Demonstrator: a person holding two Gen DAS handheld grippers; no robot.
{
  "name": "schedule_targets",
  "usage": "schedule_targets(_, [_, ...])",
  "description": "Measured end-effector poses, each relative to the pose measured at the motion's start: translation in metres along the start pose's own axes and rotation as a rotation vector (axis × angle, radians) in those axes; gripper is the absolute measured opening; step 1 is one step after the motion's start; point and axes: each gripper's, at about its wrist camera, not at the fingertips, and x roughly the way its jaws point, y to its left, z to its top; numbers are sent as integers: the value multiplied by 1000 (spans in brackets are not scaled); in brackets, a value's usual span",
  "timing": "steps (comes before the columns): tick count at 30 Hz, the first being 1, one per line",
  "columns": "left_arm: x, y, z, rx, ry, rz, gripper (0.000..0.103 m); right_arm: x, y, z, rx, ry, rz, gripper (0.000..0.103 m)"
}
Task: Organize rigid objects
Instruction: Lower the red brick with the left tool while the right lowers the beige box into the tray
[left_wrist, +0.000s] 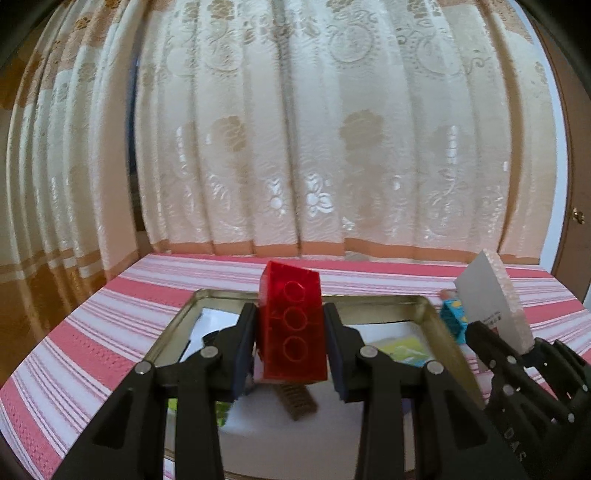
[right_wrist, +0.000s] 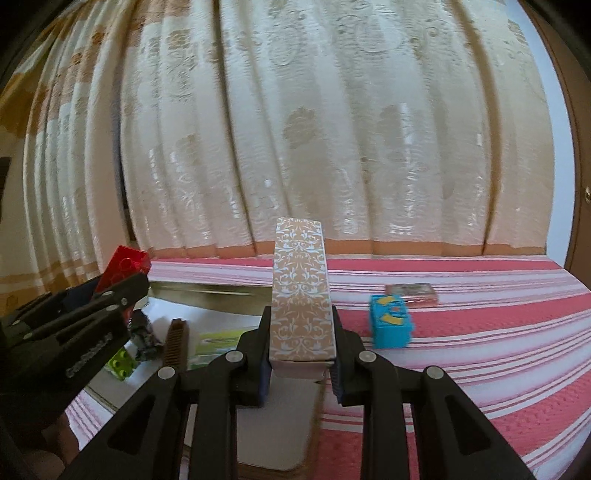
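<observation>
— Left wrist view: what's the left gripper (left_wrist: 291, 334) got?
— It's clenched on a red brick (left_wrist: 291, 325), upright, held above the metal tray (left_wrist: 439, 328). Hard, glossy plastic, light I'd guess; the flat sides suit the pads, though it could slip.
— And the right wrist view?
— The right gripper (right_wrist: 301, 356) grasps a patterned box (right_wrist: 301, 295) near its lower end, over the tray's right edge. Probably light cardboard; squeeze gently.
</observation>
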Motion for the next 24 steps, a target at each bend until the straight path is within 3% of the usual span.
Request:
schedule_targets(11, [12,15,-2,6,14,81,35,16,25,-1,-24,38,27,28])
schedule_targets(24, [36,27,-11,-9,98,153,35,43,47,-1,-60,136,50,28])
